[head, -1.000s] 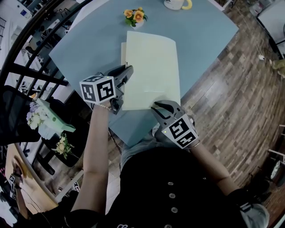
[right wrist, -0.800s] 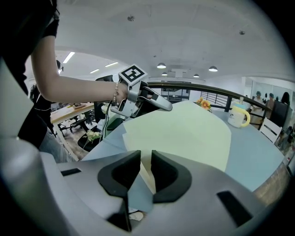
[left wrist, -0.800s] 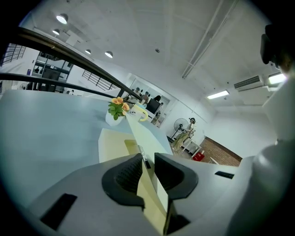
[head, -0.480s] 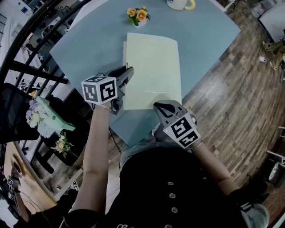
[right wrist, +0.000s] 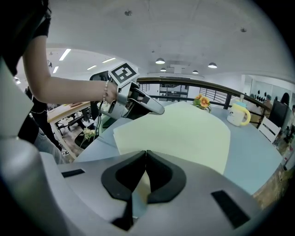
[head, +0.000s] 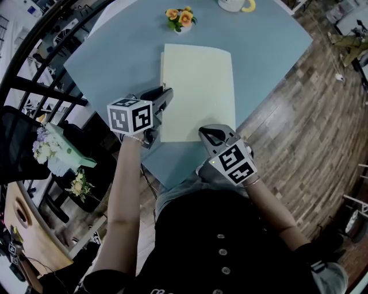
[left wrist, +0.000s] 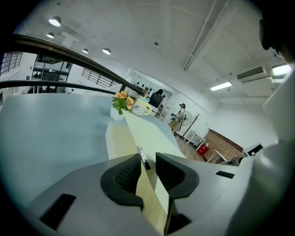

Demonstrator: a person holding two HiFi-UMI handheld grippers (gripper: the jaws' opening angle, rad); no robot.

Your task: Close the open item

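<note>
A pale yellow folder (head: 198, 86) lies flat on the blue-grey table (head: 126, 46). My left gripper (head: 163, 99) is at the folder's left edge. In the left gripper view its jaws (left wrist: 147, 165) are opening, with that edge (left wrist: 152, 193) and a small black tab (left wrist: 143, 157) between them and a gap at the right pad. My right gripper (head: 208, 134) is at the near edge, close to the right corner. In the right gripper view it (right wrist: 146, 159) is shut on the thin folder (right wrist: 184, 133) edge.
A small pot of orange flowers (head: 180, 17) and a white mug with a yellow handle (head: 233, 4) stand at the table's far side. Wooden floor (head: 299, 115) lies to the right, and a black railing (head: 40, 92) runs along the left.
My right gripper's jaws have closed on the folder's near edge. The left gripper has stayed at the left edge. The folder has not moved.
</note>
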